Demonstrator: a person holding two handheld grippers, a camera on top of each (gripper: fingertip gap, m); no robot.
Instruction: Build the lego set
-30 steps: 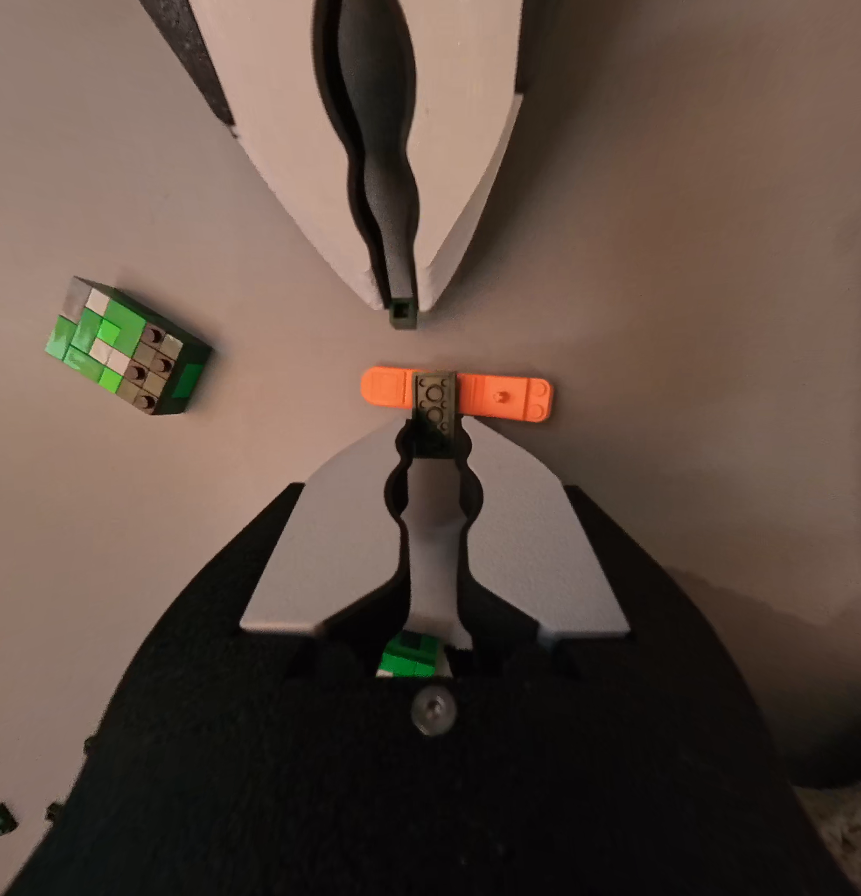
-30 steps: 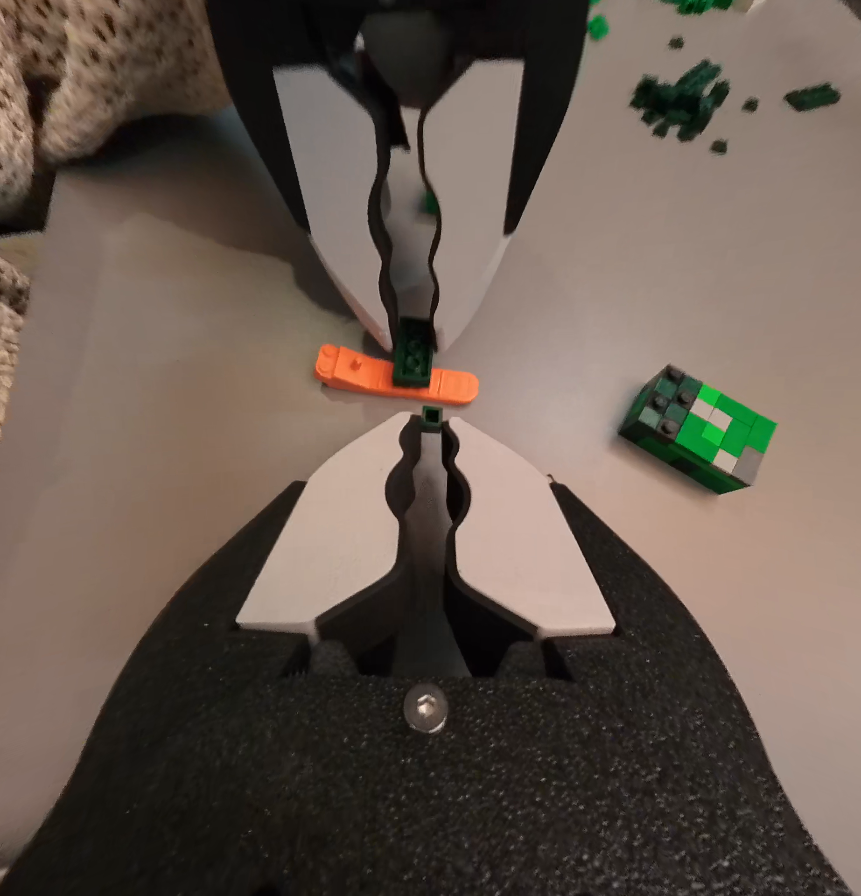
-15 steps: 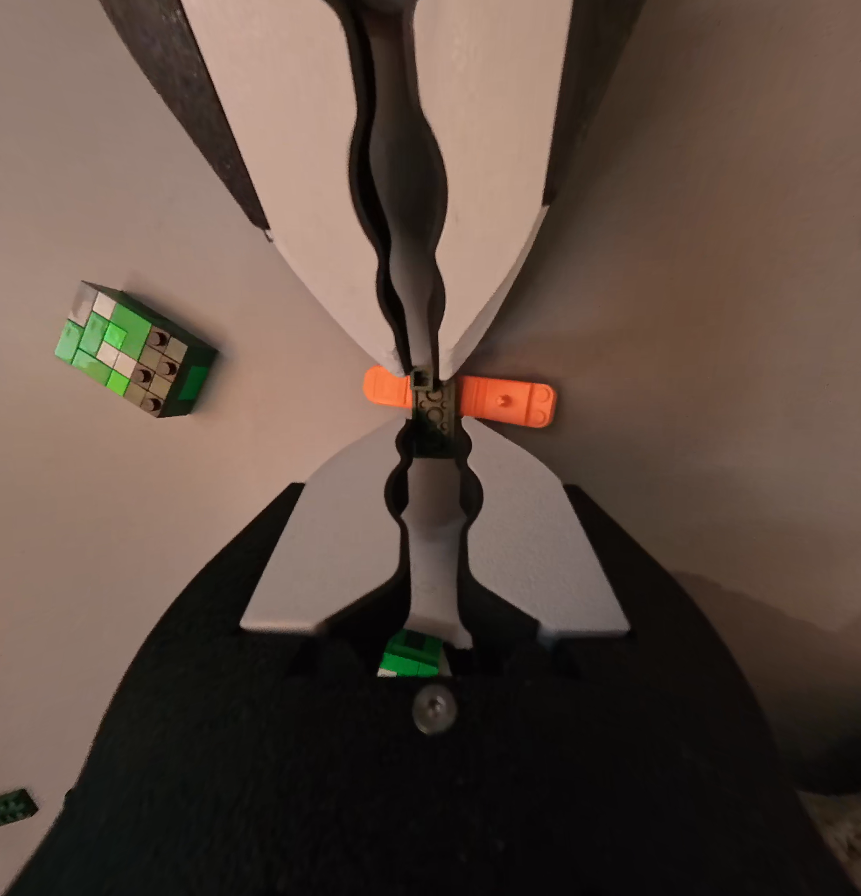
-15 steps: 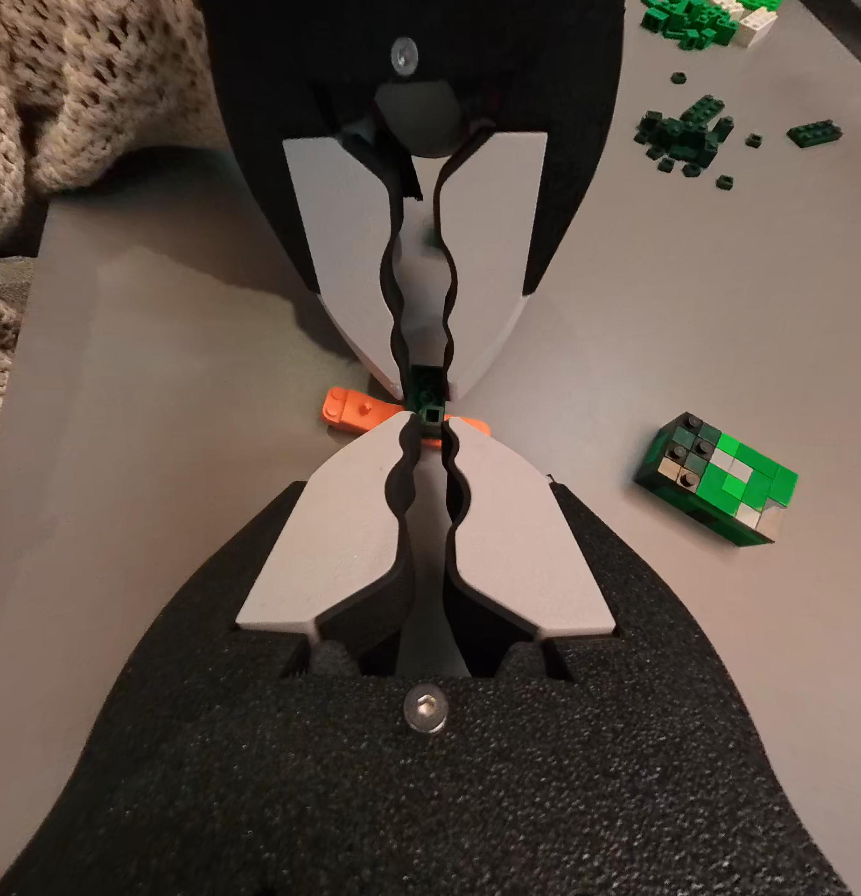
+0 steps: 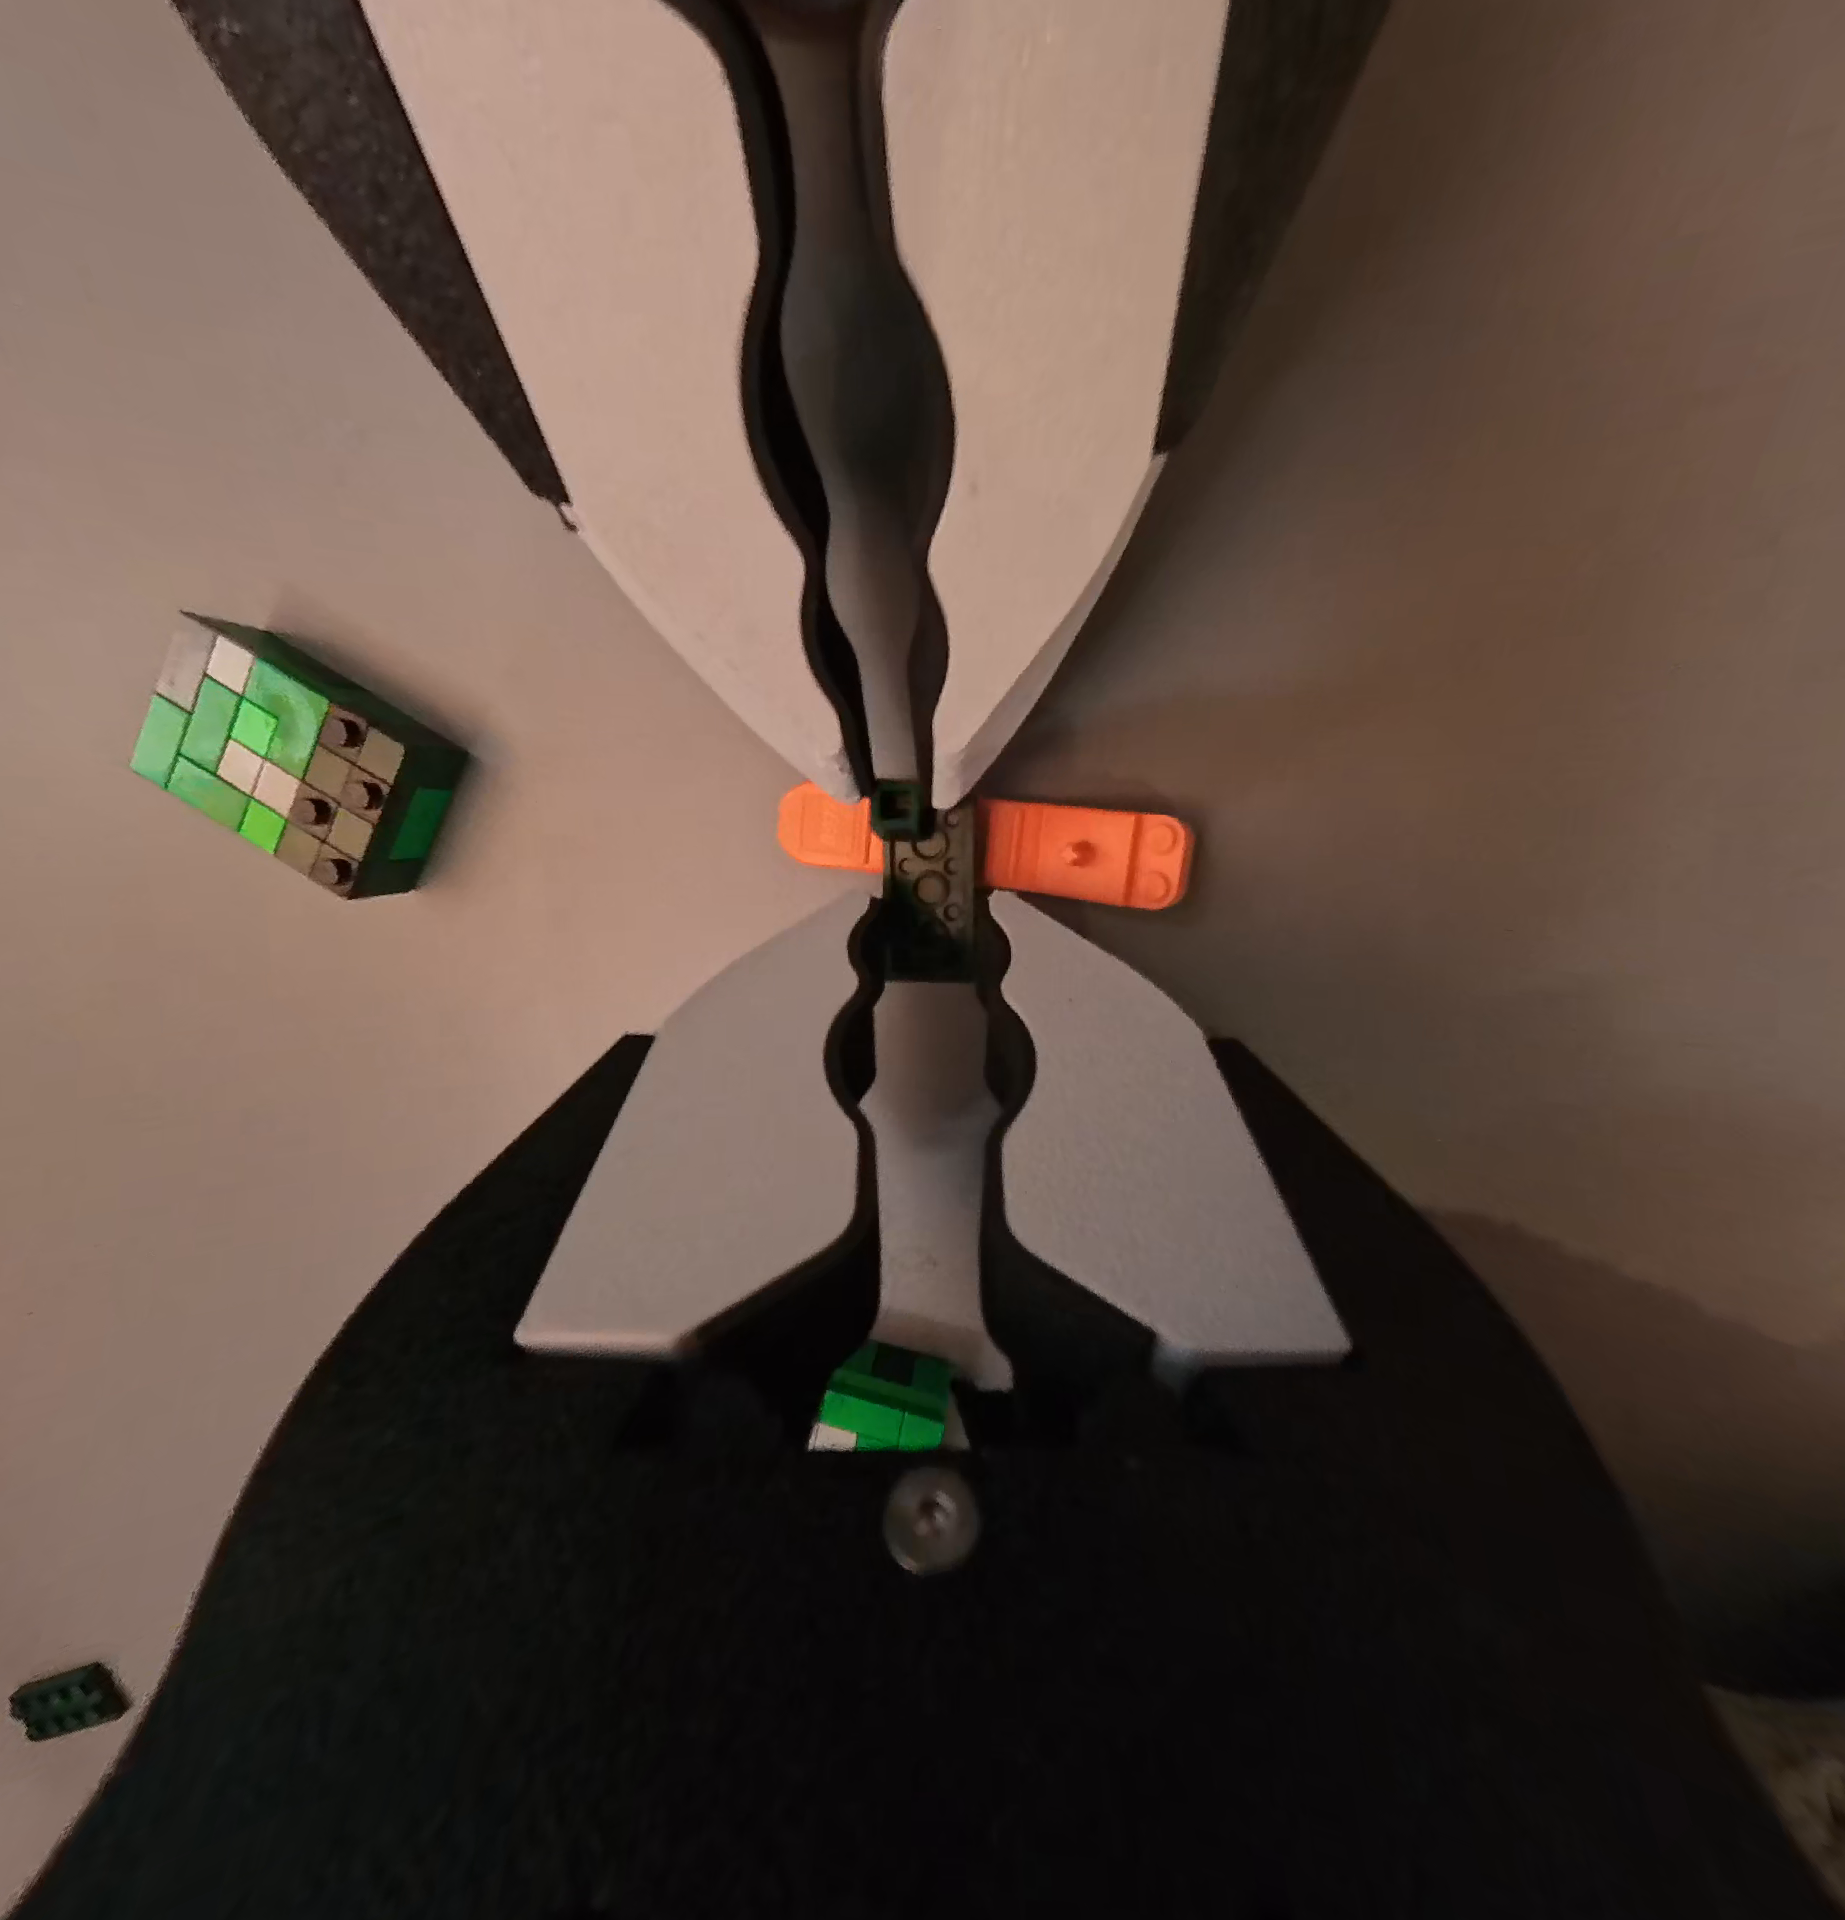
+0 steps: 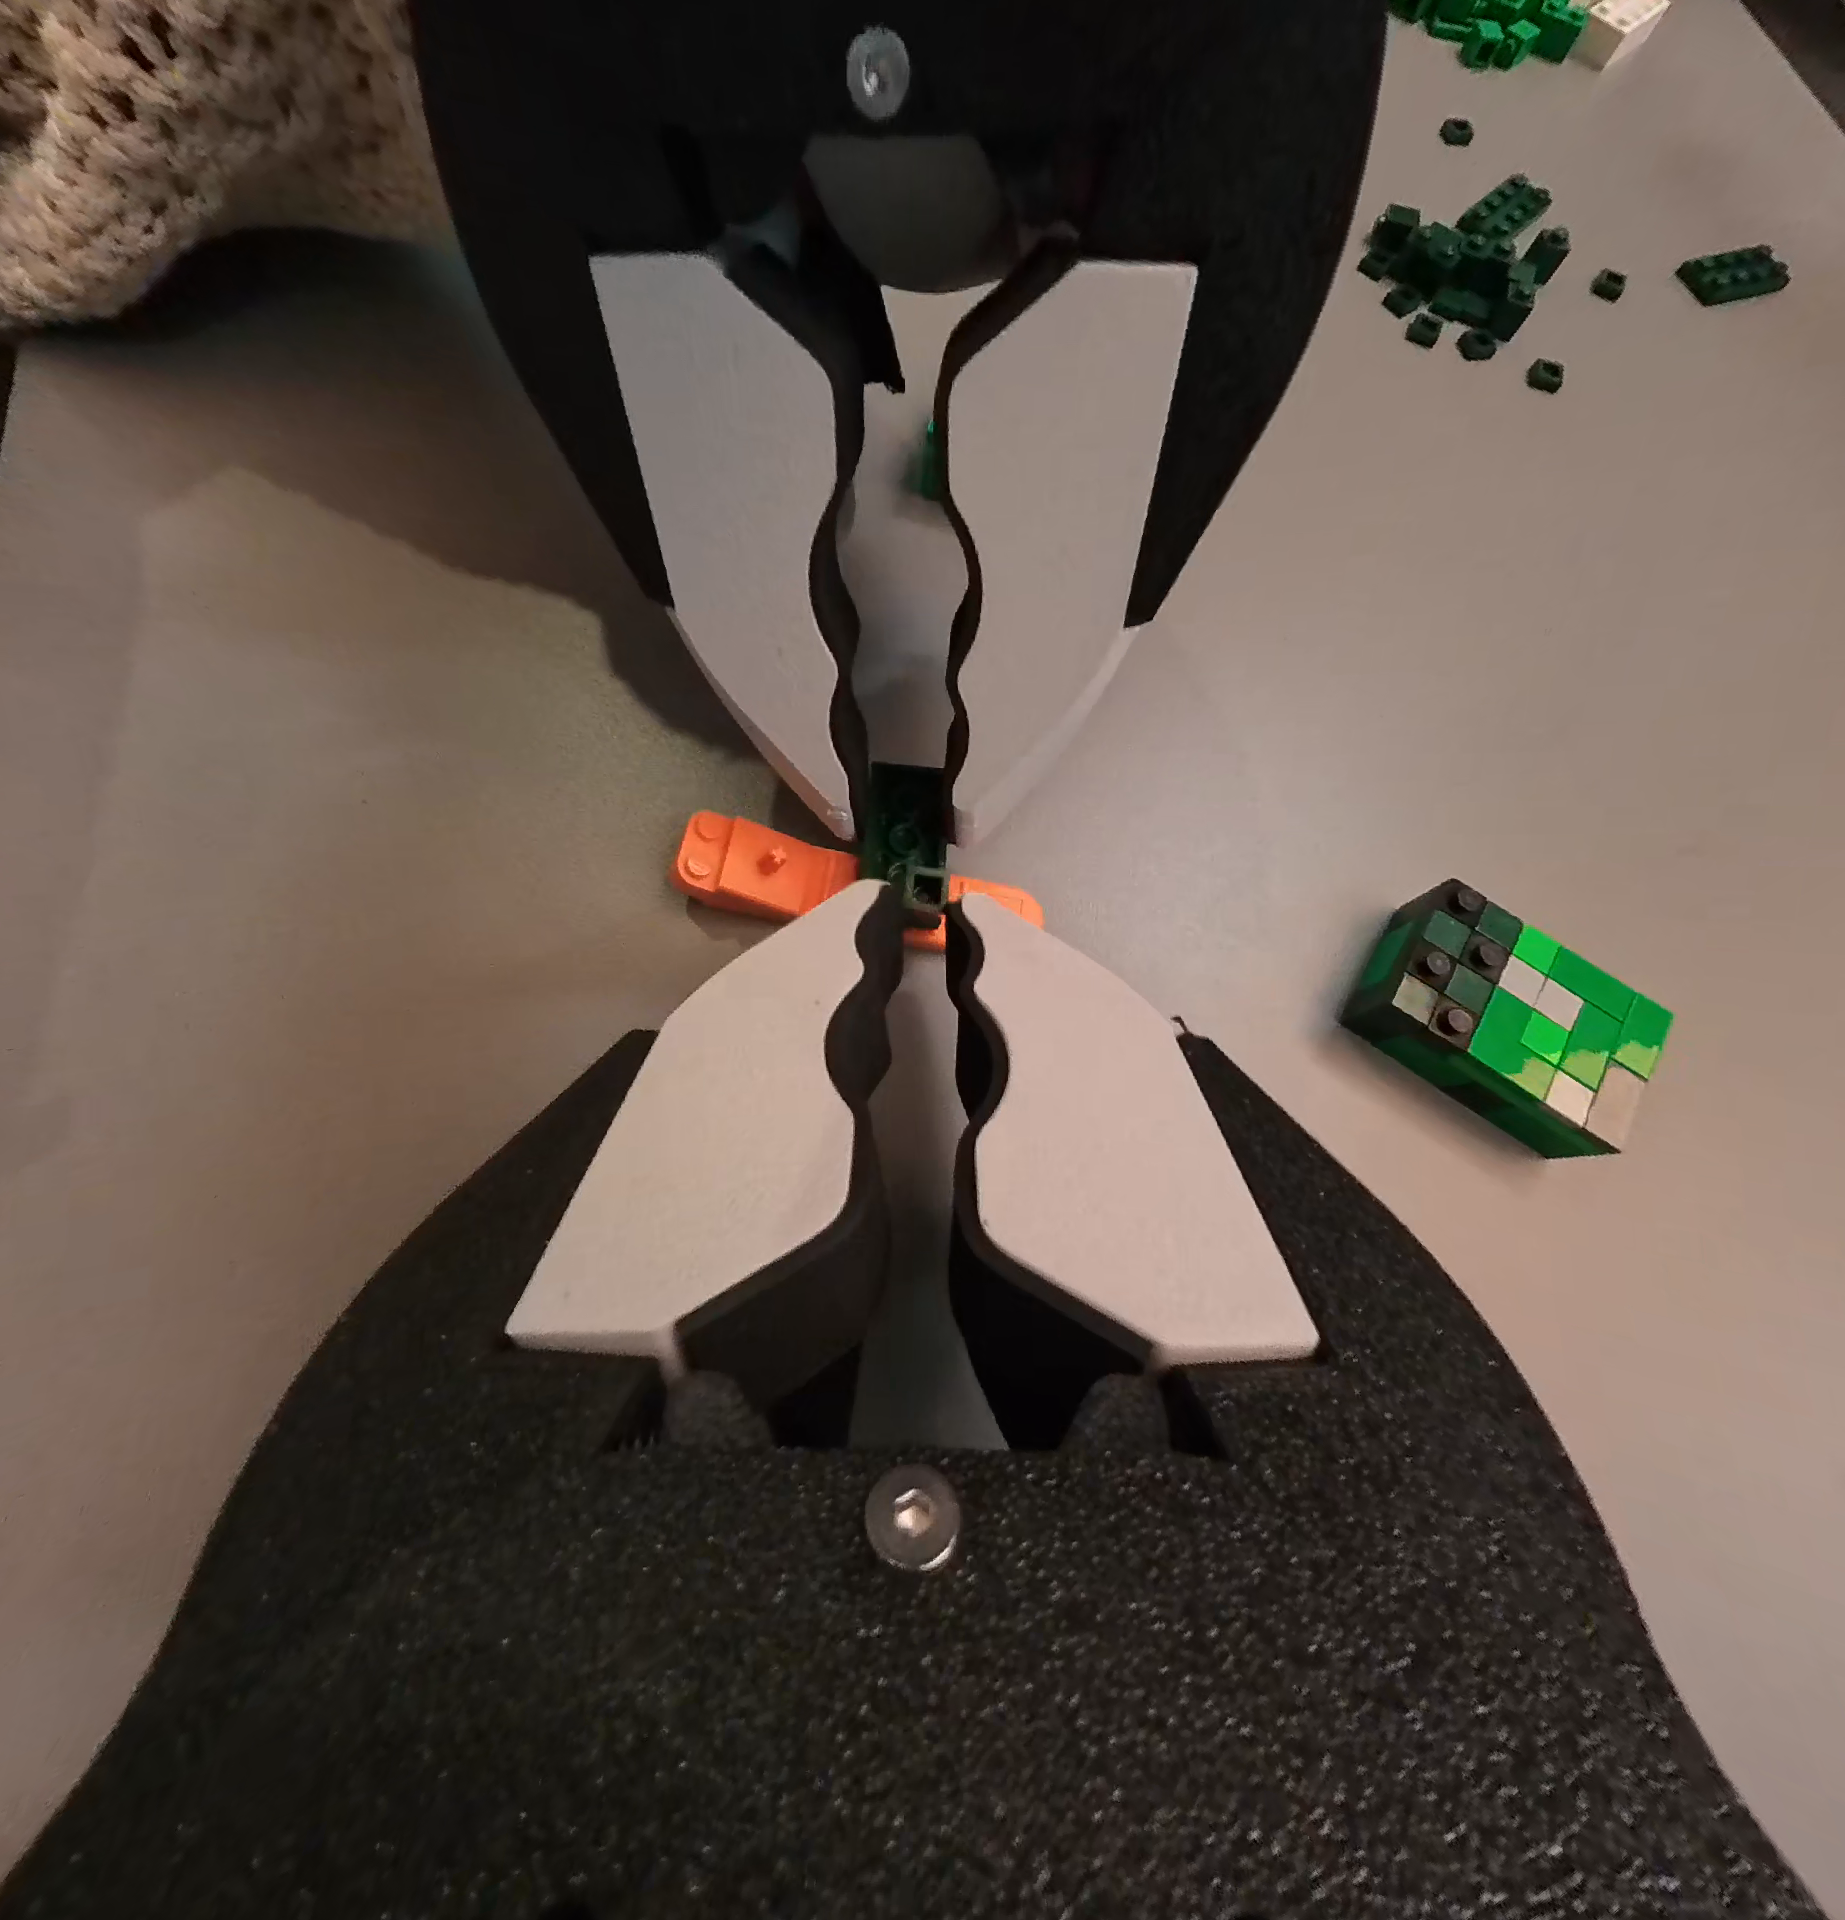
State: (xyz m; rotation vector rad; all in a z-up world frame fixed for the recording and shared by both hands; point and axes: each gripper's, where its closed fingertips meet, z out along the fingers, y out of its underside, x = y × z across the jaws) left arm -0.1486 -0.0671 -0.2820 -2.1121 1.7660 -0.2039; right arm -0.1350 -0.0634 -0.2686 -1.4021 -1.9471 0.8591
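On the grey bench (image 6: pixel 274 727), the left tool (image 5: pixel 923 925) grips a dark green plate (image 5: pixel 933 883) by one end, underside up, above an orange brick separator (image 5: pixel 1084 857). The right tool (image 6: pixel 923 914), facing it, pinches a tiny dark green brick (image 6: pixel 926 890) against the plate's free end. A green block (image 6: pixel 1510 1023) lies apart to one side, loose bricks (image 6: pixel 1458 265) farther off

1. Table (image 6: pixel 274 935): plain grey matte top, dimly lit, crossed by soft-edged shadows.
2. Knitted fabric (image 6: pixel 118 135): beige, open-weave, bunched past the table's far left edge.

Small green brick (image 5: pixel 900 812) now against dark plate (image 5: pixel 933 888), gap gone.
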